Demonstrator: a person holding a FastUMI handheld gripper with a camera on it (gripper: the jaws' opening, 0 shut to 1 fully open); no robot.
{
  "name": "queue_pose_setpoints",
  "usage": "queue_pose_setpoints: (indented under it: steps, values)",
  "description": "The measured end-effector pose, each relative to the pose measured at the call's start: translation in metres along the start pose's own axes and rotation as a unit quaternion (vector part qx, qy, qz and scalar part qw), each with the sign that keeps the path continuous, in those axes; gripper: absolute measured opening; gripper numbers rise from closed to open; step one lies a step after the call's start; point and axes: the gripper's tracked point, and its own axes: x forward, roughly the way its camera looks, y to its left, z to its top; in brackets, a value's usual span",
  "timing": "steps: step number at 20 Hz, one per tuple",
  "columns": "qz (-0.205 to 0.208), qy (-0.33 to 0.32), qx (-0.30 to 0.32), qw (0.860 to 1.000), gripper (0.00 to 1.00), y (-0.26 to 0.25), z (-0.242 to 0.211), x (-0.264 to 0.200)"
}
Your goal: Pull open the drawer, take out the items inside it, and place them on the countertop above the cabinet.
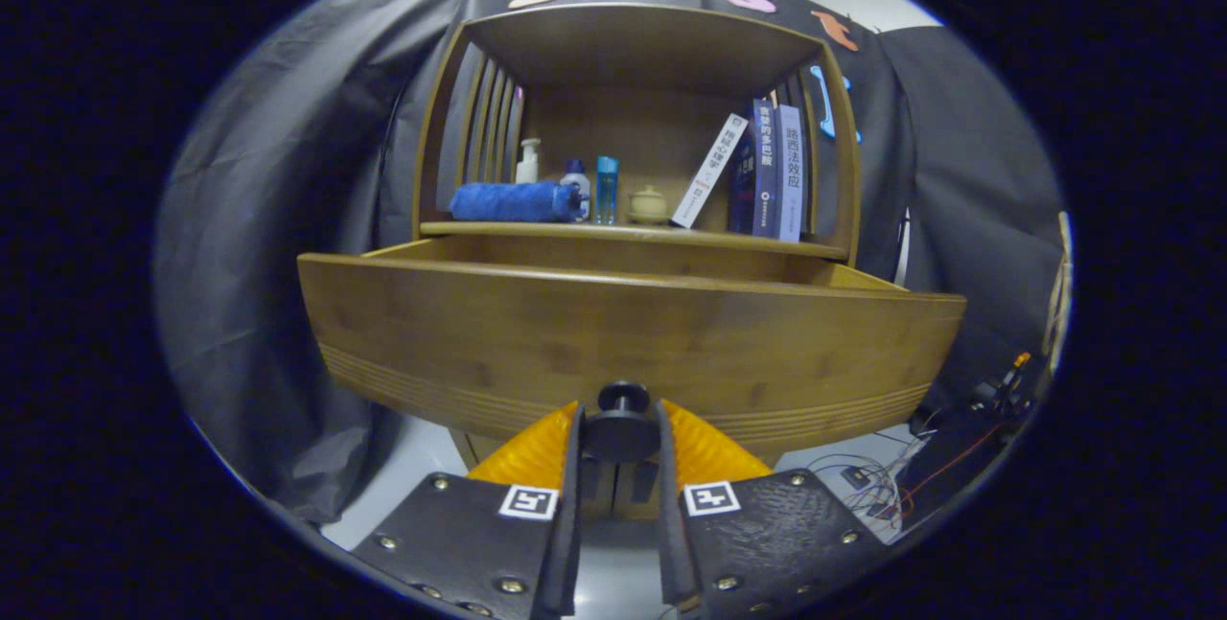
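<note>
The wooden drawer (633, 332) of the cabinet stands pulled out toward me, its curved front panel wide across the view. A round dark knob (623, 424) sticks out from the lower middle of that front. My gripper (621, 438) is shut on the knob, one finger pressing on each side of it. The inside of the drawer is hidden behind the front panel. Above the drawer runs the countertop (633, 230), a wooden shelf under a hood.
On the countertop lie a rolled blue cloth (516, 201), a white pump bottle (528, 161), a small capped bottle (575, 187), a blue bottle (607, 189), a small lidded pot (648, 204) and several books (767, 170). Cables (863, 481) trail on the floor at the right.
</note>
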Motion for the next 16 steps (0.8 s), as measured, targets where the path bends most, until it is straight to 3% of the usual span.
queue_pose_setpoints:
  steps: [6, 8, 10, 11, 13, 16]
  values:
    - [0.003, -0.005, -0.001, 1.000, 0.34, 0.001, -0.002, -0.025]
    - [-0.017, -0.043, -0.003, 0.999, 0.33, -0.009, 0.017, -0.033]
    - [-0.049, -0.076, -0.022, 0.996, 0.05, -0.021, 0.041, -0.048]
    - [-0.062, -0.075, -0.034, 0.995, 0.05, -0.027, 0.046, -0.050]
    - [-0.038, -0.067, -0.043, 0.996, 0.09, -0.009, 0.053, -0.053]
    - [-0.025, -0.053, -0.048, 0.997, 0.39, 0.001, 0.068, -0.059]
